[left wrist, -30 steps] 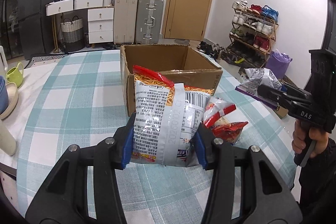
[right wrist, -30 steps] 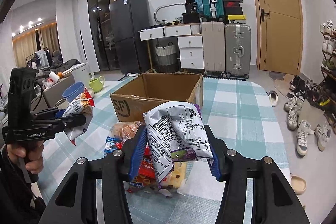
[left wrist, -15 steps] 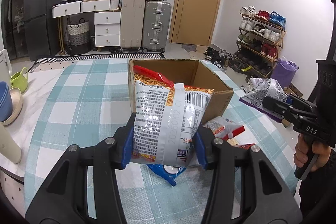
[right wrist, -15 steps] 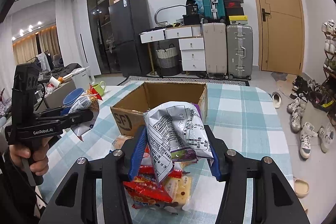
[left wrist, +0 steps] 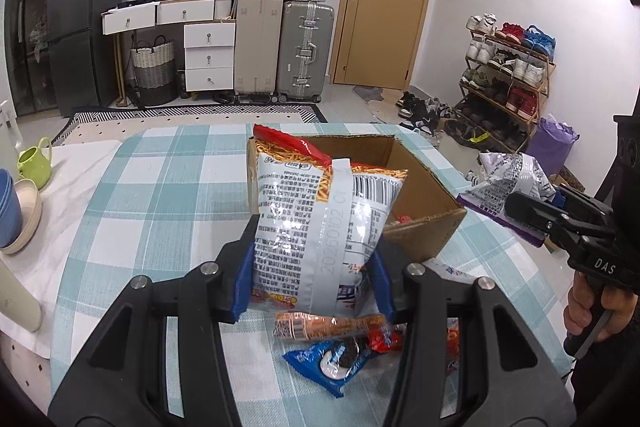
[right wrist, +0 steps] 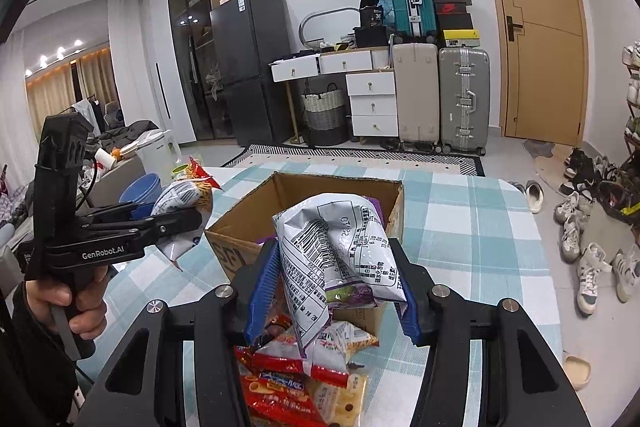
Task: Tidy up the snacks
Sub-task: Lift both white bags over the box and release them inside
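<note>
My left gripper [left wrist: 314,279] is shut on a silver and red noodle snack bag [left wrist: 320,223], held above the table just before the open cardboard box [left wrist: 424,195]. My right gripper [right wrist: 334,291] is shut on a silver and purple crumpled snack bag [right wrist: 336,251], held in the air near the box [right wrist: 240,223]. Each gripper shows in the other view: the right gripper [left wrist: 532,215] with its bag to the box's right, the left gripper [right wrist: 180,223] with its bag to the box's left. Loose snack packets [left wrist: 340,343] lie below on the checked tablecloth and also show in the right wrist view [right wrist: 304,371].
Blue and cream bowls [left wrist: 16,215] and a green cup [left wrist: 36,163] stand on the table's left side. A cream bottle [left wrist: 16,295] stands at the left edge. Suitcases, drawers and a shoe rack [left wrist: 508,75] stand beyond the table.
Both grippers have risen with their bags and come nearer the box, so I look further down into it. More loose packets show beneath each gripper.
</note>
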Demonstrator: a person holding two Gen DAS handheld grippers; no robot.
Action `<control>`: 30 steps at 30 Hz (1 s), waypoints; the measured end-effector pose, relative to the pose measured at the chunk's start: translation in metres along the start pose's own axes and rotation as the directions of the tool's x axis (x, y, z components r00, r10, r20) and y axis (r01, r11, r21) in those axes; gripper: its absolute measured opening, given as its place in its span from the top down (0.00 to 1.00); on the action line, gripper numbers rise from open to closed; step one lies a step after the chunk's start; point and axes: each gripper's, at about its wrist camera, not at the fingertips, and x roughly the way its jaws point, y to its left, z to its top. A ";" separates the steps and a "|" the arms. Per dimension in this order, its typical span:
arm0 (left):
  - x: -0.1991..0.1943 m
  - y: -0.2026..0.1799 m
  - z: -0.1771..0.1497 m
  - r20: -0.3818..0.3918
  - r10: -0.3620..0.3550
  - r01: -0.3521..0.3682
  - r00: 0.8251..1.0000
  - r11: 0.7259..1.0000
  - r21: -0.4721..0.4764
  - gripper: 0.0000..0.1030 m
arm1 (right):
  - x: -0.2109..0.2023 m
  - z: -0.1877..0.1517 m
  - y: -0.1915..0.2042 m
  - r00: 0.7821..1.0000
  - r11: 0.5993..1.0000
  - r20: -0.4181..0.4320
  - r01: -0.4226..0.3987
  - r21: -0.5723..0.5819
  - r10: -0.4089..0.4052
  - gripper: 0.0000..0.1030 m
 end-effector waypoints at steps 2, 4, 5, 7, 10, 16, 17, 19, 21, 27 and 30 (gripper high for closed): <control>0.009 0.000 0.006 -0.003 0.003 -0.003 1.000 1.000 0.000 0.56 | 0.006 0.004 -0.002 1.000 1.000 -0.005 0.000 0.004 0.000 0.49; 0.016 -0.001 0.011 -0.008 0.005 -0.005 1.000 1.000 0.000 0.56 | 0.013 0.007 -0.005 1.000 1.000 -0.012 -0.001 0.010 0.001 0.49; 0.022 -0.001 0.014 -0.011 0.007 -0.007 1.000 1.000 0.002 0.56 | 0.015 0.008 -0.006 1.000 1.000 -0.015 -0.001 0.011 0.001 0.49; 0.032 -0.002 0.019 -0.017 0.010 -0.010 1.000 1.000 0.003 0.56 | 0.022 0.011 -0.006 1.000 1.000 -0.022 -0.001 0.010 0.001 0.49; 0.048 -0.005 0.025 -0.028 0.007 -0.007 1.000 1.000 0.005 0.56 | 0.033 0.014 -0.008 0.999 1.000 -0.032 -0.002 0.013 0.003 0.49; 0.075 -0.007 0.036 -0.047 0.013 -0.012 0.999 1.000 0.025 0.56 | 0.057 0.018 -0.010 0.998 1.000 -0.052 -0.019 0.019 0.020 0.49; 0.080 -0.007 0.038 -0.048 0.014 -0.012 0.999 1.000 0.026 0.56 | 0.061 0.018 -0.010 0.998 1.000 -0.051 -0.023 0.020 0.024 0.49; 0.083 -0.007 0.039 -0.047 0.017 -0.016 0.999 0.999 0.028 0.56 | 0.068 0.019 -0.011 0.998 0.999 -0.057 -0.026 0.024 0.027 0.49; 0.091 -0.006 0.042 -0.044 0.024 -0.023 0.999 0.999 0.031 0.56 | 0.074 0.020 -0.011 0.997 0.999 -0.065 -0.028 0.018 0.029 0.49; 0.112 0.000 0.047 -0.054 0.020 -0.019 0.998 0.999 0.029 0.56 | 0.090 0.022 -0.009 0.997 1.000 -0.077 -0.029 0.002 0.029 0.49; 0.120 -0.001 0.051 -0.050 0.020 -0.018 0.999 0.999 0.036 0.56 | 0.096 0.022 -0.011 0.996 1.000 -0.081 -0.022 0.002 0.022 0.49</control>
